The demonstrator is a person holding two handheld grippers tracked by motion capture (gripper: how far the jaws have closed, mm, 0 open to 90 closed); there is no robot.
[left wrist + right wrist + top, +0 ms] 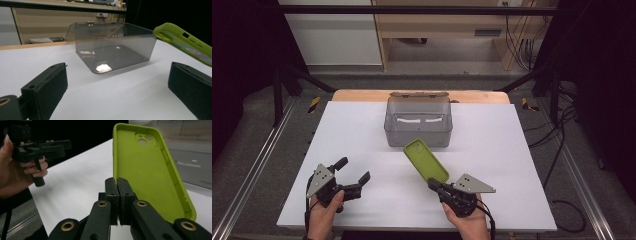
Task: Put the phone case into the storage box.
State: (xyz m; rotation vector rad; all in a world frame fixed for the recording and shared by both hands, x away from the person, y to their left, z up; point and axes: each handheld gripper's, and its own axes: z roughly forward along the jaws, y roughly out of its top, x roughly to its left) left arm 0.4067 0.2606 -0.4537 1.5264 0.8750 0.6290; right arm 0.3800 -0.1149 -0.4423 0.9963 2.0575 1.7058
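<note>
**Item 1. Phone case [426,159], lime green, one.** Held above the white table [362,150], just near of the box, tilted with its camera-cutout end up and toward the far side. In the right gripper view the hollow inside faces the camera and the case [147,172] rises from the jaw tips.

**Item 2. Box [418,121], clear grey plastic, one.** Stands at the far middle of the table with its hinged lid thrown back. Nothing can be seen inside it.

**Item 3. Right gripper [435,185], one.** Jaws together, clamped on the near edge of the phone case, biting only the thin rim wall.

**Item 4. Left gripper [353,171], one.** Jaws wide apart and holding nothing, low over the near left of the table, well apart from the case.

**Risks, as judged:**
- The grip is on a narrow strip of soft rim at one end, so the long free end may swing or sag. The case could twist out of the pads during a quick move.
- The raised far end sits close to the near wall of the box. Carried forward too low, it could strike that wall, push the light box back, or be levered loose.
- Released while tilted this steeply, the case may catch on the rim and hang half outside.
- If the open left gripper comes across to steady things, it could knock the free end.
</note>
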